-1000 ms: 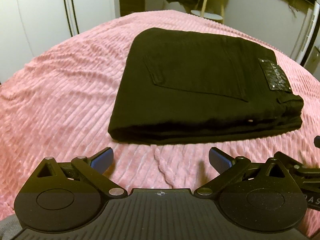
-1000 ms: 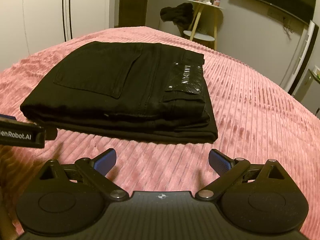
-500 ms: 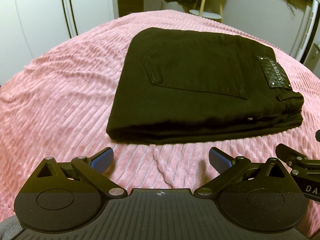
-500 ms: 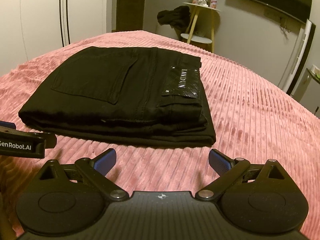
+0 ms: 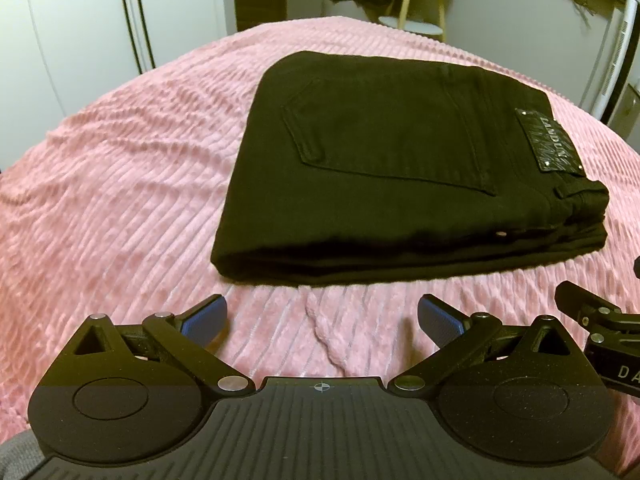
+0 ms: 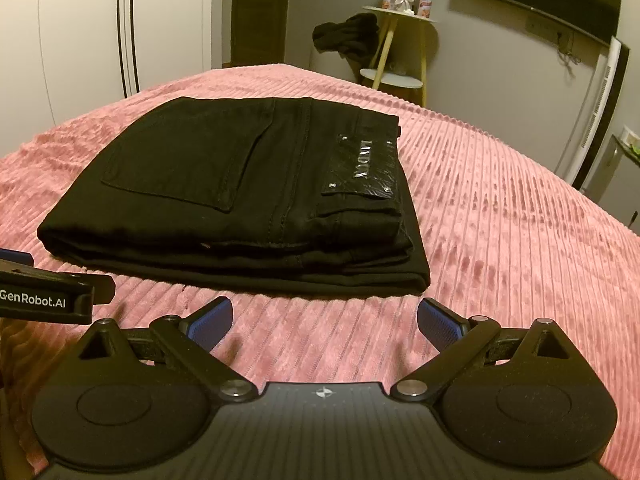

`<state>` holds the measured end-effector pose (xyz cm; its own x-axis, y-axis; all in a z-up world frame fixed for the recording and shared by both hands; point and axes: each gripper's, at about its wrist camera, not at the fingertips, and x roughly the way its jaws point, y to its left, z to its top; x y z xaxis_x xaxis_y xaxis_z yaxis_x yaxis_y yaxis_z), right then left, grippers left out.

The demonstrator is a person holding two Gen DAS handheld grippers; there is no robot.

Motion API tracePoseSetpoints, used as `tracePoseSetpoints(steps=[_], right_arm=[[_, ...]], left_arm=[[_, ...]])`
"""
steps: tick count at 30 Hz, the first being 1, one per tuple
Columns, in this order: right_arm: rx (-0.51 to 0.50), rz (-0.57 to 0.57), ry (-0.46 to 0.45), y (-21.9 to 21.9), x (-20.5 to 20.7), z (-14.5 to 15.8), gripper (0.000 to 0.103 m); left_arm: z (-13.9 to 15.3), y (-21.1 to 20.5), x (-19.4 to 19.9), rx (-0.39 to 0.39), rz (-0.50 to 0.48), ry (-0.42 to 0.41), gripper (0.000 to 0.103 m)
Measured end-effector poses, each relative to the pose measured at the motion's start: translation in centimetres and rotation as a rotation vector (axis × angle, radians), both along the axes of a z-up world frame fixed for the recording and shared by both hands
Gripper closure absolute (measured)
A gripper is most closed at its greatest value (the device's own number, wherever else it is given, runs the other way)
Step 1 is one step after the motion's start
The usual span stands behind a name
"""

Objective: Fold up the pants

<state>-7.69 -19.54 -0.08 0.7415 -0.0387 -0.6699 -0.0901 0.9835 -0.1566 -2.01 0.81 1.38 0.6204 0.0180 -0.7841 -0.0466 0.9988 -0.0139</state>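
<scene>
Black pants (image 5: pixel 400 168) folded, both tools wide, empty

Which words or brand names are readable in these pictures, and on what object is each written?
"LANDUN": shiny black patch on the folded black pants.
"GenRobot.AI": side of the left gripper, right wrist view.
"DA", cut off: right gripper's side, left wrist view.
Boxes on the round side table: too small.

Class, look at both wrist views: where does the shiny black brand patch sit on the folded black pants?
The shiny black brand patch lies on top of the folded black pants, at their right end by the waistband, right of the back pocket.
</scene>
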Motion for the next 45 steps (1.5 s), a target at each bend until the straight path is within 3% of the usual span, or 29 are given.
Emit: tracePoseSetpoints(steps=[29,37,45], right_arm=[[0.013,0.007,-0.026,-0.07,-0.23,0.4,0.004],[0.021,0.004,-0.033,-0.15,-0.35,0.55,0.004],[0.027,0.001,-0.035,-0.21,-0.38,0.61,0.004]], left_arm=[[-0.18,-0.2,-0.04,-0.028,-0.025,0.009,0.0],[-0.29,0.08,-0.15,-0.073,-0.038,0.011,0.0],[-0.2,-0.52,-0.29,-0.033,-0.056,-0.002,0.0]])
